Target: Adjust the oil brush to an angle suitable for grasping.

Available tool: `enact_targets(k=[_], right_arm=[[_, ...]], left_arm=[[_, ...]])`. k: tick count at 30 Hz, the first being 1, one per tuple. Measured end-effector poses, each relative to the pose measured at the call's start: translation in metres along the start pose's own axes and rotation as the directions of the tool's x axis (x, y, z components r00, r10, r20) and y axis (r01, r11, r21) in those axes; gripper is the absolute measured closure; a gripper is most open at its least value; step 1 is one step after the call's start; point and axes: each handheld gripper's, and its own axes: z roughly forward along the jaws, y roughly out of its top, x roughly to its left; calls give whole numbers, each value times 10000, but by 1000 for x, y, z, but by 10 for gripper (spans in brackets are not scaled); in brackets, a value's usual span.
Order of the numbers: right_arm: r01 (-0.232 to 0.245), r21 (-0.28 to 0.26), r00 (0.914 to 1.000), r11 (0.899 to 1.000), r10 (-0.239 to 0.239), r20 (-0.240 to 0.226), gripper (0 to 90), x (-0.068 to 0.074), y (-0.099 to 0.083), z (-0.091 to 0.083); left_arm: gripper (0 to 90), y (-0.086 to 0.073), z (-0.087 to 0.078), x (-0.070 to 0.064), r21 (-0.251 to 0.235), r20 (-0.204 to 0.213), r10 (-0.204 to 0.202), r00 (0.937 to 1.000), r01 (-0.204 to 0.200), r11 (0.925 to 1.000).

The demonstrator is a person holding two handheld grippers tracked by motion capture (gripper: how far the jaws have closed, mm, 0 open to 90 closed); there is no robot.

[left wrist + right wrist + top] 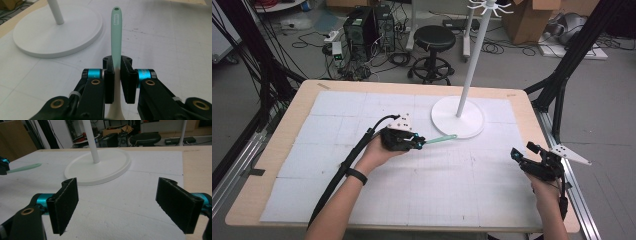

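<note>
My left gripper (418,141) is clamped on a mint-green handle (116,32), just left of the white stand base (458,117), and the handle's tip reaches toward the base's near rim (whether it touches I cannot tell). Off to the right of that base and nearer me, my right gripper (518,154) sits at the table edge (532,117), its jaws spread wide with nothing between them.
</note>
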Motion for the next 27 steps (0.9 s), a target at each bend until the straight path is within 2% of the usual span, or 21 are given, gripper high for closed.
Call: enact_targets(k=[3,9,20,27], right_arm=[[60,-40,10000,10000,-60,-9,174,-1,0,0],[23,-48,10000,10000,-23,-12,174,-1,1,0],[69,-51,10000,10000,-69,-13,174,-1,1,0],[41,-43,10000,10000,-41,-16,174,-1,1,0]], left_arm=[[824,4,10,-5,158,171,122,9998,-125,9998],[824,8,21,-10,205,242,163,9996,-168,9996],[824,9,16,-6,34,35,50,10000,-50,10000],[824,11,20,-7,75,-3,63,10000,-63,10000]])
